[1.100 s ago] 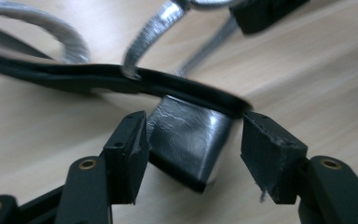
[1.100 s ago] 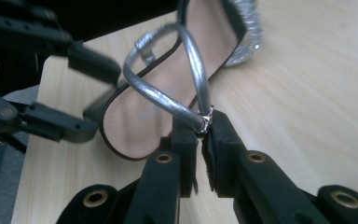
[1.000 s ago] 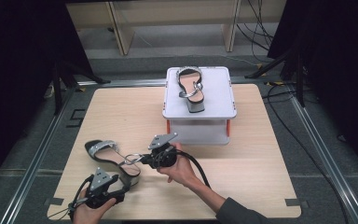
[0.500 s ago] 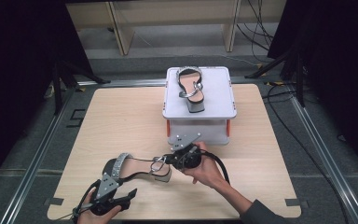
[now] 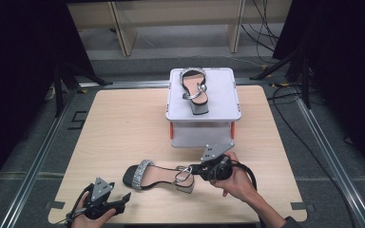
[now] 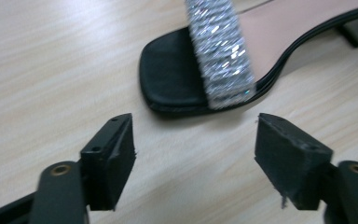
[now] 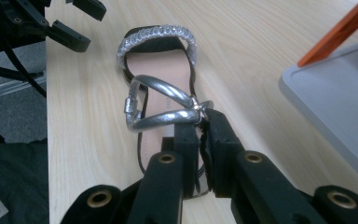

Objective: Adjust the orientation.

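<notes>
High view: a pale wooden tabletop point(image 5: 123, 123) framed by metal rails is seen amid dark curtains and cables, with a grey box point(image 5: 202, 114) bearing one sandal at its far middle and a second sandal point(image 5: 159, 175) lying near the front edge. Left gripper view: the left gripper point(image 6: 193, 154) is held with jaws apart, just opened, nothing between them, the sandal's toe just ahead on the wood grain. Right gripper view: the right gripper point(image 7: 203, 140) is clamped on the sandal's silver ankle strap point(image 7: 161, 107).

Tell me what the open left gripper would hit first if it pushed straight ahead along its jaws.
Most likely the black square toe of the silver-strapped sandal, lying just beyond the left gripper, whose jaws have just been opening with nothing between them. Depth is uncertain; low jaws might scrape the wooden tabletop first.
</notes>
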The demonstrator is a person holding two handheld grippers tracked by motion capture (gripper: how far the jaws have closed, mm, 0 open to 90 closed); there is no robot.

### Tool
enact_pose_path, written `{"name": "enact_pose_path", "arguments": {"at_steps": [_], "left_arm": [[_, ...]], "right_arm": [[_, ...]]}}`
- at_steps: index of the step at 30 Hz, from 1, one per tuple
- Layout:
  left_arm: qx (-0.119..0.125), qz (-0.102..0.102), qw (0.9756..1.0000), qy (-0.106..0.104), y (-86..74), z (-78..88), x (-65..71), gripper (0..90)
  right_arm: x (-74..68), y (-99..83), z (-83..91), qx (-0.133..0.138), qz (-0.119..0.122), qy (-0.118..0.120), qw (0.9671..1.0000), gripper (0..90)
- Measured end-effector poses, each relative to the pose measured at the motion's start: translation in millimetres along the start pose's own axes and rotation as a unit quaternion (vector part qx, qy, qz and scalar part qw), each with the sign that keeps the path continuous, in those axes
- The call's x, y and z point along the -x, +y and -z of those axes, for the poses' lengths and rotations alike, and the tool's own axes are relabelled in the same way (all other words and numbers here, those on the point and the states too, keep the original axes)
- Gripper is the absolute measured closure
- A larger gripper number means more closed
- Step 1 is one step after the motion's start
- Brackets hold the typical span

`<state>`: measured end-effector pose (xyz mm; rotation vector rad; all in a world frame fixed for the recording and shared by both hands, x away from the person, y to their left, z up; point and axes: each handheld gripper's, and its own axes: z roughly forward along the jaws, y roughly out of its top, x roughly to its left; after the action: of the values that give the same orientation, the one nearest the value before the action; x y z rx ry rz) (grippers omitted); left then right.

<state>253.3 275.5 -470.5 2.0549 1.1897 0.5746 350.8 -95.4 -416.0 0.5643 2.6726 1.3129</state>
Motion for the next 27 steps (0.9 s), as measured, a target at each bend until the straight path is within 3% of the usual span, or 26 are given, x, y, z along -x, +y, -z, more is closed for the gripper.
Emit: {"name": "enact_pose_path", "arguments": {"at_steps": [1,2,3,4,5,8,12,14,19,21,24,26,27], "left_arm": [[-0.008,-0.018,0.9998,0.003,-2.7,-2.0,-3.9,23.5],[-0.007,0.0,1.0,0.002,-5.6,-2.4,-3.0,21.6],[-0.015,-0.001,0.9999,0.004,-7.6,-2.8,-5.9,20.5],[-0.019,-0.02,0.9996,0.01,-9.2,-4.3,-11.3,18.4],[-0.028,-0.002,0.9995,0.012,-11.6,-2.6,-11.4,17.3],[-0.026,0.001,0.9995,0.016,-12.9,-2.0,-12.8,17.5],[-0.017,0.015,0.9997,0.012,-14.8,0.8,-8.9,17.4],[-0.023,0.003,0.9997,0.01,-16.2,1.6,-9.9,17.4],[-0.026,0.0,0.9996,0.011,-16.6,0.0,-10.3,17.4],[-0.028,0.0,0.9996,0.009,-17.2,-0.3,-11.0,17.4],[-0.029,-0.015,0.9993,0.016,-17.2,-0.8,-14.0,17.4],[-0.03,0.004,0.9995,0.011,-17.6,0.7,-10.8,17.4],[-0.024,-0.002,0.9997,0.009,-17.1,-0.3,-11.3,17.5]], "right_arm": [[0.0,-1.7,2.8,0.0,-0.004,0.006,1.0,89.2],[0.0,-3.4,7.7,0.008,-0.006,0.011,0.9999,90.0],[0.8,-3.9,11.3,0.014,-0.002,0.009,0.9999,90.0],[0.3,-4.8,16.8,0.015,-0.006,0.009,0.9998,90.0],[-0.1,-6.1,22.1,0.016,-0.009,0.008,0.9998,90.0],[2.7,-11.5,30.9,0.016,-0.009,-0.003,0.9998,89.2],[6.9,-10.6,31.9,0.009,-0.035,-0.009,0.9993,76.0],[8.5,-1.7,29.2,0.004,-0.043,-0.015,0.999,67.9],[12.5,36.2,12.5,-0.009,-0.056,-0.008,0.9983,53.0],[13.2,51.4,0.2,-0.035,-0.07,-0.002,0.9969,45.7],[11.2,69.9,-26.7,-0.074,-0.059,0.013,0.9954,36.6],[8.9,76.5,-41.7,-0.107,-0.059,0.03,0.9921,34.0],[7.2,79.1,-50.4,-0.127,-0.054,0.033,0.9899,31.3]]}}
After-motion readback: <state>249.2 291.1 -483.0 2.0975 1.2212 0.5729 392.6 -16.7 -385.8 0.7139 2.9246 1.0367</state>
